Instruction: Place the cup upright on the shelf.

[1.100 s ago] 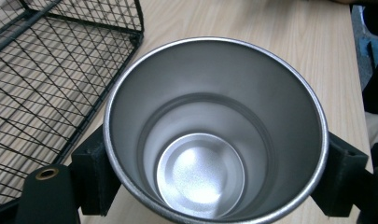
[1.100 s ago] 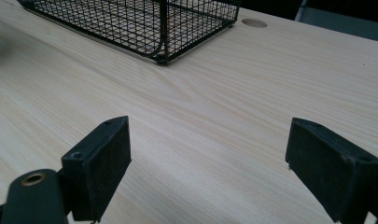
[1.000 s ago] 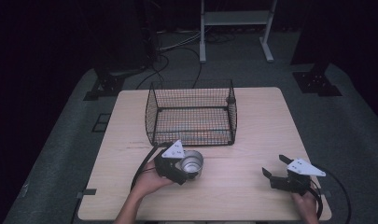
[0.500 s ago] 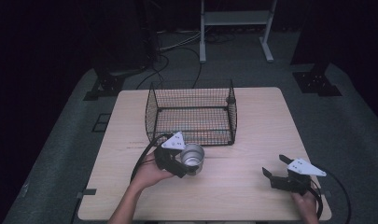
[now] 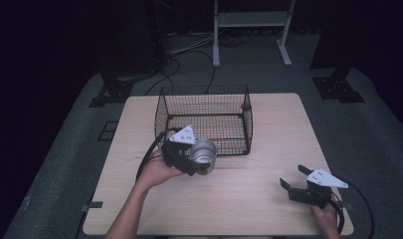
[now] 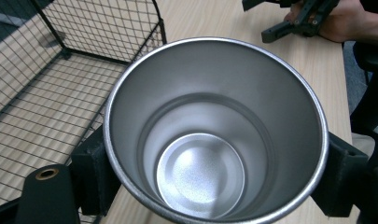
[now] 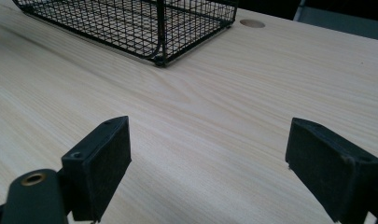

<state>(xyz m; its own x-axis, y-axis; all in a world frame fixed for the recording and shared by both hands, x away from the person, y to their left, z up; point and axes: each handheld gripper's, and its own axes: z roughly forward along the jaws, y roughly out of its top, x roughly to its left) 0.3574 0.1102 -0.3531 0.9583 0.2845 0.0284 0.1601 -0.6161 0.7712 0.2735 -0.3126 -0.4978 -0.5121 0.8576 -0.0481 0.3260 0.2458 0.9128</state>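
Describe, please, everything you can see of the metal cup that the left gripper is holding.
The metal cup is a plain steel tumbler, brushed silver inside, empty, with a rolled rim and a round flat bottom. The left gripper clamps it, a black jaw on each side. It is held above the table, at the wire basket's near edge.

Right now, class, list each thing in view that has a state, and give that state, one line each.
Steel cup: empty, gripped, beside the basket.
Wire basket: empty, on the table.
Left hand-held gripper: shut on the cup.
Right hand-held gripper: open, holding nothing.
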